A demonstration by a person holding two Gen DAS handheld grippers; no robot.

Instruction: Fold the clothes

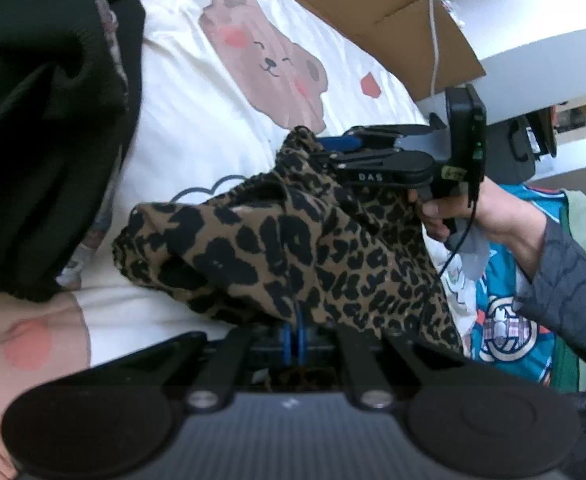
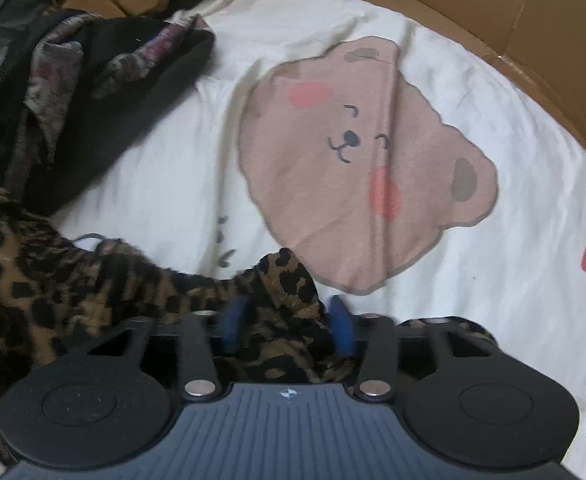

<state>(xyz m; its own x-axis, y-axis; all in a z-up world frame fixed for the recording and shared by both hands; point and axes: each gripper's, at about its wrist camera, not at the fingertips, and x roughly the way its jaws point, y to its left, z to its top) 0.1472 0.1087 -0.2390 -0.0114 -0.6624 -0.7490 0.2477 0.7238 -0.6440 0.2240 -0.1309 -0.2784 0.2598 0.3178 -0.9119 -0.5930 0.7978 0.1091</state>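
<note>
A leopard-print garment (image 1: pixel 293 248) lies bunched on a white bear-print sheet (image 1: pixel 197 128), stretched between my two grippers. My left gripper (image 1: pixel 295 336) is shut on its near edge, the blue fingers (image 1: pixel 287 338) almost touching under the draped cloth. At the garment's far corner, my right gripper (image 1: pixel 325 150) is held by a hand (image 1: pixel 493 212). In the right wrist view the leopard garment (image 2: pixel 73 280) fills the gap between the right gripper's (image 2: pixel 287 320) blue fingers (image 2: pixel 233 320), and a peak of cloth stands up between them.
A heap of black and floral clothes (image 1: pixel 33 120) lies to the left on the sheet (image 2: pixel 493 120), also seen as dark clothes (image 2: pixel 133 80). A cardboard box (image 1: pixel 373 0) borders the far side (image 2: pixel 533 20). A teal printed garment (image 1: pixel 505 312) lies at the right.
</note>
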